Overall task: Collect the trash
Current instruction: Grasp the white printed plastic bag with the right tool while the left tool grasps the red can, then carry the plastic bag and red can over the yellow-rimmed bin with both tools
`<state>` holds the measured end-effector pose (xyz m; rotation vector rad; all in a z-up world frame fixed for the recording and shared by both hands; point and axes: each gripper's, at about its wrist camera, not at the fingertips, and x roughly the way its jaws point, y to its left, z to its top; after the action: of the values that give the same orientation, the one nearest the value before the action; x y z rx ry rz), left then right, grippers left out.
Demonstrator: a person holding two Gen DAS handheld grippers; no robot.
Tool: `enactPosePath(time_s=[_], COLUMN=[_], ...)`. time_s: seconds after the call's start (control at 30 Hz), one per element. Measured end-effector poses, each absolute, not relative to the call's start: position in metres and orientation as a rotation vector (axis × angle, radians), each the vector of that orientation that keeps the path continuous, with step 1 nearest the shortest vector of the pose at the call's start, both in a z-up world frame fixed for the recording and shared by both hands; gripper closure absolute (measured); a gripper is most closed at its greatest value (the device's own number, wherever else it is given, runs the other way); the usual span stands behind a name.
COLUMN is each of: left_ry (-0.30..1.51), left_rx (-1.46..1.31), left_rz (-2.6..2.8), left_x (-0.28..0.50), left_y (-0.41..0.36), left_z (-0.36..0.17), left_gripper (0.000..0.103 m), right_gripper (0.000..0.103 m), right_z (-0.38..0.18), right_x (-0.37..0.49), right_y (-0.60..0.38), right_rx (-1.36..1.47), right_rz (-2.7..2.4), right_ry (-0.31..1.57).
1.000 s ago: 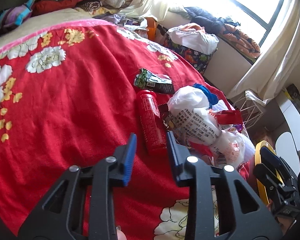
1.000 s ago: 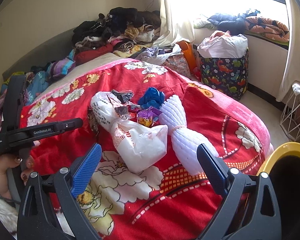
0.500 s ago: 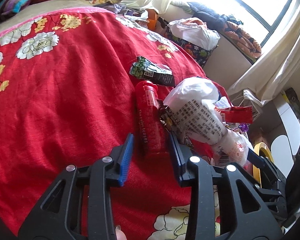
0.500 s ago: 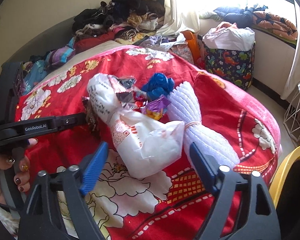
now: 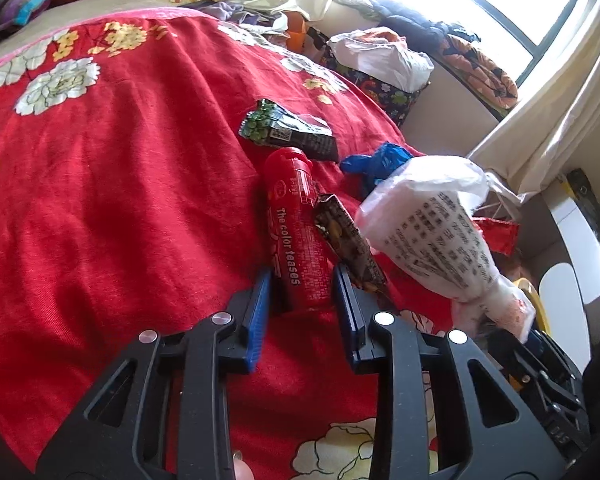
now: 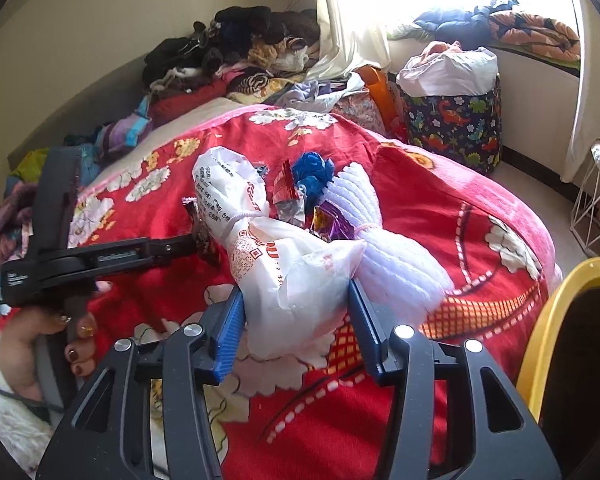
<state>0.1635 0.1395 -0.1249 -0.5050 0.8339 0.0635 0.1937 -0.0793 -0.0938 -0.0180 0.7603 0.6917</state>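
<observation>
Two tools, both spread. Left tool (image 5: 302,286) straddles the near end of the red tube (image 5: 296,232) lying on the bed (image 5: 120,200), pads apart from it. Right tool (image 6: 296,304) brackets the white bag's (image 6: 284,268) near end, not clamped. Brown wrapper (image 5: 346,240) just beside tube; green wrapper (image 5: 288,130) beyond.

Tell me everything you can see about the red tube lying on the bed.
The red tube is a slim cylinder with a rounded red cap at its far end and a glossy printed label with white lettering reading "The color teases". It lies flat on the red floral blanket. Its near end sits between the open jaws of the left hand-held gripper. A dark snack wrapper lies along its right side.
</observation>
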Motion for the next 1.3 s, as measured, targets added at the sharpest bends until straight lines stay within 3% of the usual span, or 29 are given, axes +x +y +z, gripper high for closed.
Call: enactPosePath(time_s=[1.3], left_ry=[0.597], left_rx=[-0.416], left_rz=[-0.101], left_x=[0.125], left_y=[0.094], left_z=[-0.029], left_gripper=[0.080], right_gripper=[0.059], right_z=[-0.052], right_x=[0.141], right_y=[-0.156], right_rx=[0.085], right_rz=[0.675], right_ry=[0.674])
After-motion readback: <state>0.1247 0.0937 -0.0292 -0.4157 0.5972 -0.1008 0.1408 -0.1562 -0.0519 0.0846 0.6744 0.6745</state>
